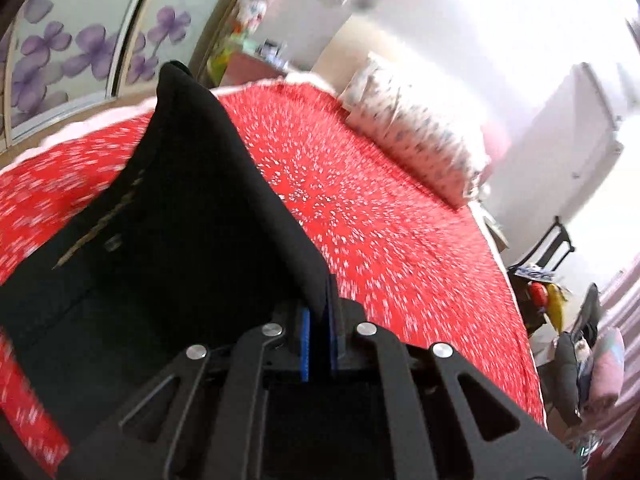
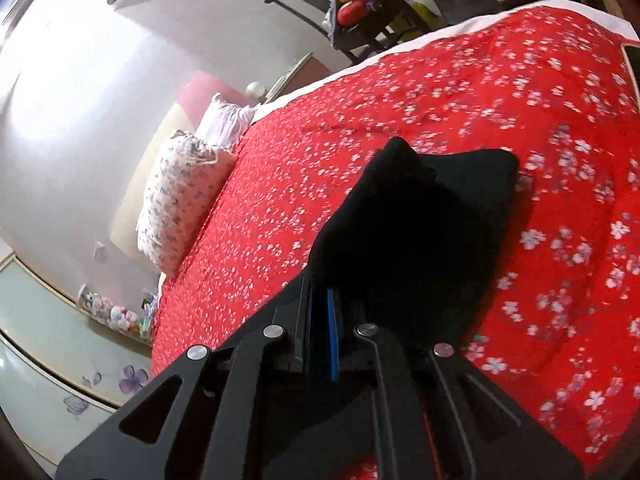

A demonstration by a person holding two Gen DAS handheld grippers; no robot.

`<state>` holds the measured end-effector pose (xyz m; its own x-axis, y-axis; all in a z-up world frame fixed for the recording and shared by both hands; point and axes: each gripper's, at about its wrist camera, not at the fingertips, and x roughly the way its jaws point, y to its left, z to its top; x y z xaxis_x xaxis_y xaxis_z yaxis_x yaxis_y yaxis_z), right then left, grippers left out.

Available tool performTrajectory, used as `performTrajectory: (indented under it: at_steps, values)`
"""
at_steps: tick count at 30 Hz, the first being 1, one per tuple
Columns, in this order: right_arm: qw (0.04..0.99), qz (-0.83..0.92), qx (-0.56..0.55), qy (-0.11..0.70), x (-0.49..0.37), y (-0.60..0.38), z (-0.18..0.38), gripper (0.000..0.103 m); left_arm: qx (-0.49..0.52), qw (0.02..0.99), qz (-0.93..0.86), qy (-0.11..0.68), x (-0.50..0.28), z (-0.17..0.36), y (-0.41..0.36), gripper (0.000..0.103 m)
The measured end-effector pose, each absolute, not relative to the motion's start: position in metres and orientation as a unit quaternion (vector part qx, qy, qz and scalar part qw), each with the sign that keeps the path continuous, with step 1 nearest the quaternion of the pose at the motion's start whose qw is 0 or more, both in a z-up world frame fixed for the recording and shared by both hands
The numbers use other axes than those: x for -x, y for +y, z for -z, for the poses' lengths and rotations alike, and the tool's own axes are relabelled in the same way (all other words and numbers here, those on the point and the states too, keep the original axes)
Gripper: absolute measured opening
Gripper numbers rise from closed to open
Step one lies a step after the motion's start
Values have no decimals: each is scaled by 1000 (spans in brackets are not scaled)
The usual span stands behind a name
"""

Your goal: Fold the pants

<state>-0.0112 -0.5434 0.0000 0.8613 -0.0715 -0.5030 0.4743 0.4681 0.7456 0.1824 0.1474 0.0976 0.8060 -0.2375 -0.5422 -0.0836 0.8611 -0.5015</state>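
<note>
The left gripper (image 1: 319, 320) has its fingers (image 1: 305, 344) pinched on an edge of the black pants (image 1: 188, 216), which rise toward 11 o'clock above the red flowered bedspread (image 1: 400, 220). The right gripper (image 2: 322, 320) likewise has its fingers (image 2: 332, 340) clamped on the pants (image 2: 420, 232), which drape toward 1 o'clock over the bedspread (image 2: 520, 100).

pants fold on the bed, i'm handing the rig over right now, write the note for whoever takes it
Left gripper: jaws shut on an edge of the black pants, fabric lifted and draped ahead of it.
Right gripper: jaws shut on the pants too, cloth raised off the red floral bedspread.
Pillow lies at the head of the bed, apart from the pants.
Done: both edges gripped and lifted.
Left: probably carry the held edges across, lay them flat, release, smooth. No finished fold is visible yet.
</note>
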Motion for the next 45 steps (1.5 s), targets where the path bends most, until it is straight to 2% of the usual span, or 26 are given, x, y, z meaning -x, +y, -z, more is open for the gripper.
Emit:
performTrajectory:
  at_steps: [5,8,11,13,14,15,19,22,23,24,25,27,34,37,39,41,43,44,45]
  values:
    - [820,179,-498,220,19,-548,8,7,300,900,30,314,-104,-44,167,13]
    - [819,188,-491,231,21,-547,12,7,344,876,20,339,-102,-3,178,16]
    - [820,195,-482,239,24,-546,13,7,361,875,19,323,-96,7,184,19]
    - [818,194,-485,241,27,-547,16,7,368,878,11,307,-94,2,192,37]
    - [816,194,-488,242,28,-548,17,7,368,884,-2,287,-92,-3,198,56]
    - [815,192,-491,242,30,-548,18,7,371,888,-13,273,-91,-6,205,63]
    - [814,186,-496,240,32,-549,19,7,404,874,-28,269,-98,1,233,63]
    - [815,180,-500,230,35,-548,16,7,424,862,-20,277,-104,8,246,52]
    - [815,178,-502,227,35,-549,16,7,427,861,-22,278,-105,10,250,37]
    - [816,173,-506,221,36,-549,15,7,430,858,-23,279,-107,11,253,16]
    - [816,170,-509,216,37,-549,15,7,436,855,-26,280,-105,13,257,9]
    - [814,164,-516,210,38,-550,15,7,450,849,-18,276,-101,17,265,6]
    - [813,129,-542,170,52,-554,11,7,405,886,-15,226,-62,-6,259,5]
    - [809,147,-539,181,56,-558,14,7,416,873,-27,253,-64,5,261,5]
    - [797,166,-539,216,54,-560,24,7,427,855,-41,291,-74,15,261,8]
    - [790,179,-533,245,51,-560,30,7,436,849,-41,297,-76,22,264,11]
    - [786,175,-536,253,53,-562,29,10,419,859,-46,289,-74,17,261,17]
    - [784,176,-538,254,55,-563,27,10,415,864,-47,283,-74,15,261,28]
    - [782,176,-543,251,59,-564,27,12,412,869,-45,271,-71,12,260,46]
